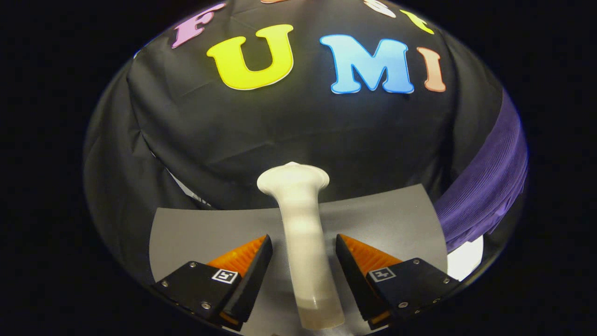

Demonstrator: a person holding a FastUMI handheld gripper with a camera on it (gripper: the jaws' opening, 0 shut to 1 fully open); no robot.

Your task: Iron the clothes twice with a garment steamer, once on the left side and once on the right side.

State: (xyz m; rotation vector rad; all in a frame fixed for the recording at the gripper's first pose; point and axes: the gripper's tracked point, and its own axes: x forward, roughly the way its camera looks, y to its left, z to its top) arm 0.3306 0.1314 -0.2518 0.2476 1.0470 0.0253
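Observation:
A white garment steamer (298, 210) stands upright on the grey table (196, 233), its flared head on top. Its slim handle rises between the fingers of my gripper (304, 239). The gripper is open: a narrow gap shows between each finger and the handle, so neither finger presses on it. A purple ribbed garment (485, 186) hangs to the right, beyond the table's right edge and well off to the side of the fingers.
The black cloth wall (298, 130) of the booth hangs close behind the table. A bright white patch (466, 259) shows below the purple garment, past the table's right edge.

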